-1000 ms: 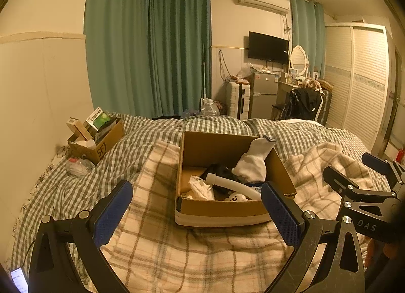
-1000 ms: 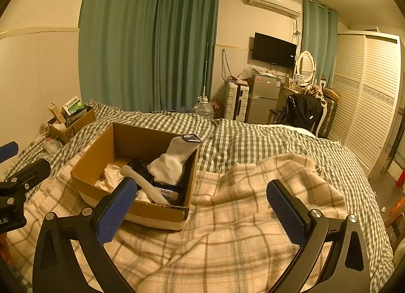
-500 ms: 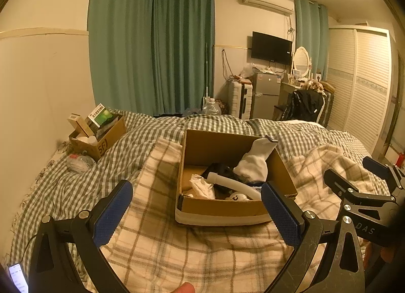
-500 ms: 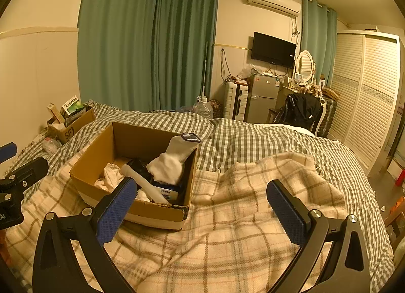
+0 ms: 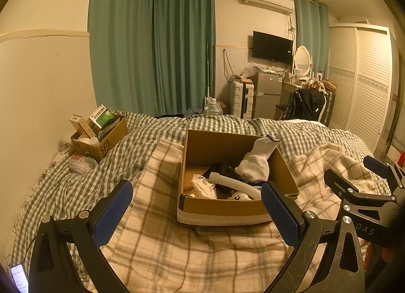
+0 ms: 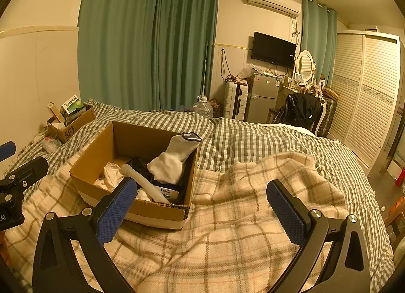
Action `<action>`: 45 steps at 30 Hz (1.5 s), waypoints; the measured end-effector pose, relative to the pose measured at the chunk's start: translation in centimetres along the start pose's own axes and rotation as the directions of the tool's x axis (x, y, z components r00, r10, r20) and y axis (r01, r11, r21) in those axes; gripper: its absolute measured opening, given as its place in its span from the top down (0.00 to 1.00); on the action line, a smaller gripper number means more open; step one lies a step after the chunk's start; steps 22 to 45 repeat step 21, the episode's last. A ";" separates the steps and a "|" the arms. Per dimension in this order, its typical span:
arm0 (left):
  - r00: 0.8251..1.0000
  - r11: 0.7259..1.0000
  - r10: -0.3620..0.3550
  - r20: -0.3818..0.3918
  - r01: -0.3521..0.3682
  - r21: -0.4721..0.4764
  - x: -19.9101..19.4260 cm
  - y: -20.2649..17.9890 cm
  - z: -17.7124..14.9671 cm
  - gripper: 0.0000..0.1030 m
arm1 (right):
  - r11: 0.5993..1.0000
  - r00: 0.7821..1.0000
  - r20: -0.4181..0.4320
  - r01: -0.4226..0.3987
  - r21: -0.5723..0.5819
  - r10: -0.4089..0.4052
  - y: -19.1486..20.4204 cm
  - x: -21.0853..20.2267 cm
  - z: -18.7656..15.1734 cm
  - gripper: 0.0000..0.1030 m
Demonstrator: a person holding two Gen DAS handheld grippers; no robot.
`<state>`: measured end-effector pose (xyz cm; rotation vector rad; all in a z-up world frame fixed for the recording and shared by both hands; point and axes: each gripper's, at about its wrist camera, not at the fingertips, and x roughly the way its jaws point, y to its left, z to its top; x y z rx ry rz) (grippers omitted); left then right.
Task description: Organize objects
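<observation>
Left gripper: held above the near edge of the bed, tongs wide apart, nothing between them.
Right gripper: same attitude, tongs wide apart, empty, over the plaid blanket.
Cardboard box: open-topped, sits on the plaid blanket near the middle of the bed, just ahead of the left gripper.
Box contents: a white sock stands up against the box's right wall; a white tube lies slantwise across a dark item; a crumpled white cloth at the left; a tissue pack marked Vinda at the near side.
Progress: the loose things in reach already lie inside the box; none shows on the blanket around it. This fits sorting just ended, or the box waiting to be emptied and sorted. The pictures do not settle which.
Second box: smaller carton with packets upright in it, at the far left corner of the bed by the wall; a clear bag lies just beside it.
Surface: soft, rumpled; green check quilt under the plaid blanket.
Room: green curtains, wall TV, small fridge, louvred wardrobe, warm dim light.
</observation>
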<state>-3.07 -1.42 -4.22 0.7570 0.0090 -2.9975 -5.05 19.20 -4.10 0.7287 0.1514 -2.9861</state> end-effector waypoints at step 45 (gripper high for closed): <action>1.000 1.000 -0.010 -0.009 0.010 0.008 0.1 -0.2 0.0 0.00 | 1.000 1.000 -0.007 0.004 0.001 -0.004 0.0 0.3 -0.4 0.00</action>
